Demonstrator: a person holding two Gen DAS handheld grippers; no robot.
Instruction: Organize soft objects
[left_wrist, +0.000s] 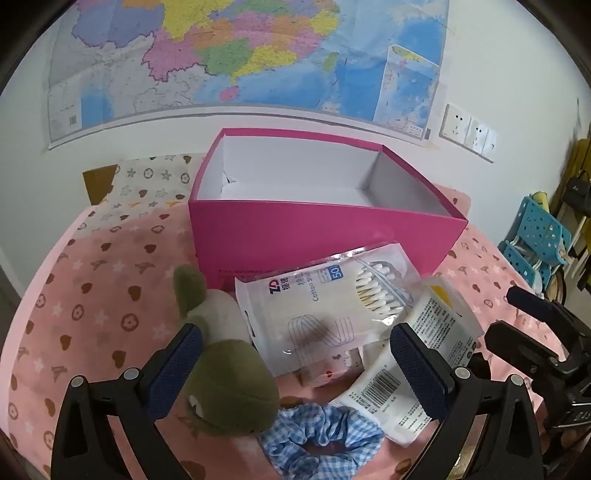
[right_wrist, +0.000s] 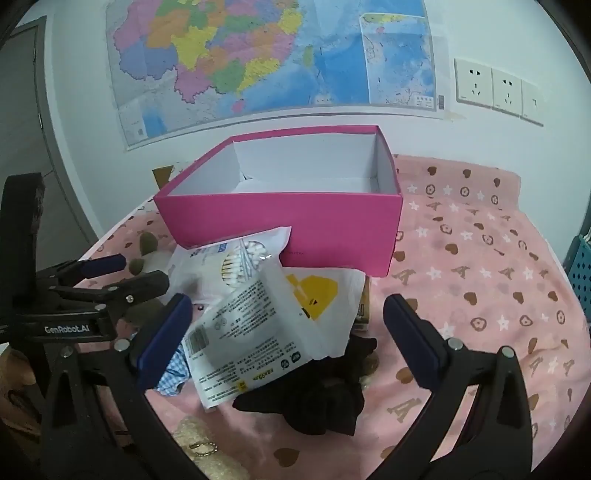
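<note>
both my left claw (left_wrist: 295, 365) and right claw (right_wrist: 288, 332) gape wide, holding nothing. the slick cotton swab bag (left_wrist: 325, 299) leans on the pink box (left_wrist: 317, 236); grabbing the plush toy (left_wrist: 225, 384) could drag it off the bed's edge.

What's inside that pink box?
The pink box shows only its white lining and a bit of white paper near the far-left corner. Its near wall hides the front part of the floor, so something flat there would go unseen.

A bed (right_wrist: 480, 258) covered in a pink blanket printed with hearts and stars carries an open pink box (right_wrist: 295, 221). In front of the box lie a green plush toy (left_wrist: 221, 387), a blue gingham scrunchie (left_wrist: 321, 435), a cotton swab pack (left_wrist: 325, 306), a white wipes packet (right_wrist: 266, 332) and a black cloth (right_wrist: 325, 398).
</note>
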